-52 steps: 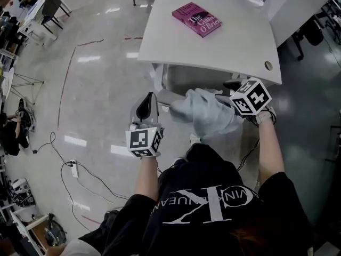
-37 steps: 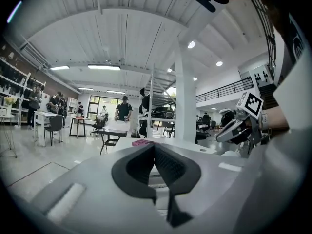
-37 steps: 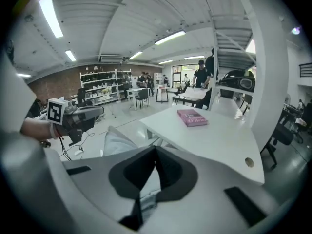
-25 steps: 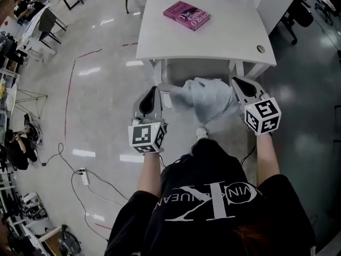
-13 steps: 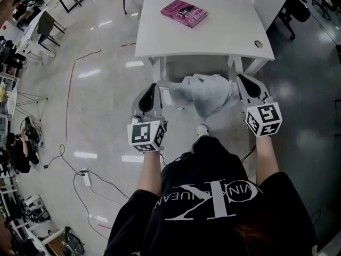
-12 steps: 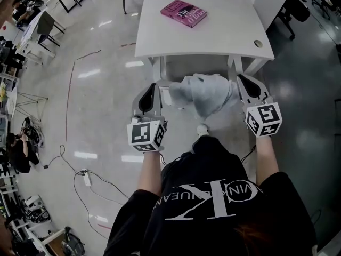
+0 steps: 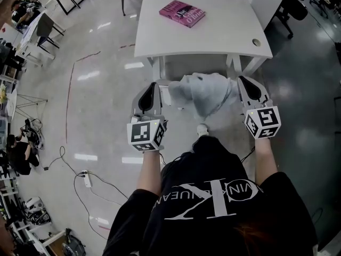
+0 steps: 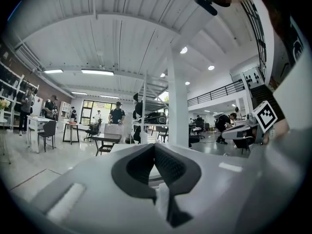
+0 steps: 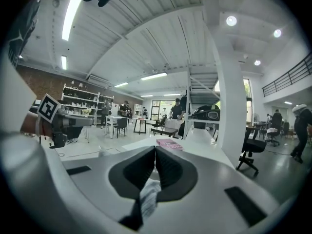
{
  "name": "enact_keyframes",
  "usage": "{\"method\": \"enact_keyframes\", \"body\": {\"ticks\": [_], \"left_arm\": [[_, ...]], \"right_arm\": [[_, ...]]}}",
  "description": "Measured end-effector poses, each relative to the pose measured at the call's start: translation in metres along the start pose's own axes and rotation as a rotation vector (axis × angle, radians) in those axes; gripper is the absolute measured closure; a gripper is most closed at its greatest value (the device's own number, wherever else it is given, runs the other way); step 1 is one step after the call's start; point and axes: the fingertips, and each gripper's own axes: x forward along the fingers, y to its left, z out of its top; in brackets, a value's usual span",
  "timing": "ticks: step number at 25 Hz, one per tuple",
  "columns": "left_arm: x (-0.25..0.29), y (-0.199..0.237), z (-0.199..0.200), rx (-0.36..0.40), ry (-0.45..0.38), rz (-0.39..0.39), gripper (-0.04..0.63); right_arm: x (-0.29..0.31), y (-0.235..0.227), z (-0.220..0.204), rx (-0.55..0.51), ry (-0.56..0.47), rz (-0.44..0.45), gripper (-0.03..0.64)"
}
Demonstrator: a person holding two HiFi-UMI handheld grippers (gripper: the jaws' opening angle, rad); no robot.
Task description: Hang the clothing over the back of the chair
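As the clothing lies across the chair by the table, the left hand-held gripper and the right hand-held gripper each pinch a strip of it, jaws closed.

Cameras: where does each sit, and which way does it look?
Head view: on the person's head, facing steeply down at clothing on the chair; shows arms, left gripper, right gripper.
Left gripper view: on that gripper, facing level across the room; its shut jaws show.
Right gripper view: on that gripper, facing over the table; its shut jaws show.
Shared: head and right gripper views both show the pink book.
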Motion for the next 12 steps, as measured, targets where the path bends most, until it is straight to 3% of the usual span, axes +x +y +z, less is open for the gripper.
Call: {"method": "enact_keyframes", "body": {"ticks": [12], "left_arm": [[-0.0064,0.0017,-0.0022,-0.002,0.007,0.006,0.584]], "right_arm": [[-0.0103,-0.0005,0.0012,0.033,-0.047,-0.049,0.601]]}}
